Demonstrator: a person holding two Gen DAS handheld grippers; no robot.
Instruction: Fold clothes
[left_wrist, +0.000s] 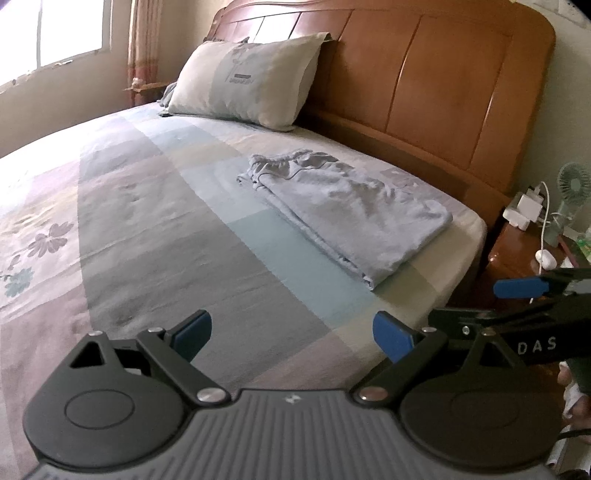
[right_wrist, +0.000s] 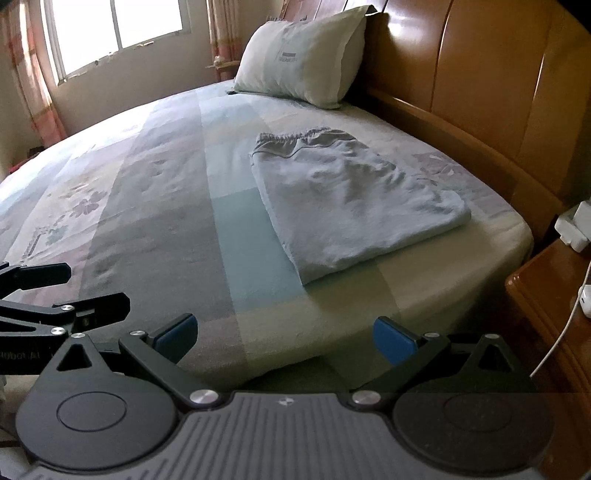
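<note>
Hovering above the near edge of the bed (left_wrist: 147, 229), left gripper (left_wrist: 291, 334) and right gripper (right_wrist: 284, 334) both have jaws spread wide, nothing held between the blue pads (right_wrist: 393, 341). One garment, pale grey-blue pants (right_wrist: 351, 206) with an elastic waistband, lies folded into a flat rectangle on the right side of the bedsheet, near the headboard (left_wrist: 424, 74), well apart from both grippers. Judgement: fold looks complete, surface a bit wrinkled; maybe one more fold or smoothing left, cannot tell. Count: one garment, one pillow (left_wrist: 243, 81), two grippers, one nightstand (left_wrist: 517, 251) at right with one small fan (left_wrist: 574, 184).
</note>
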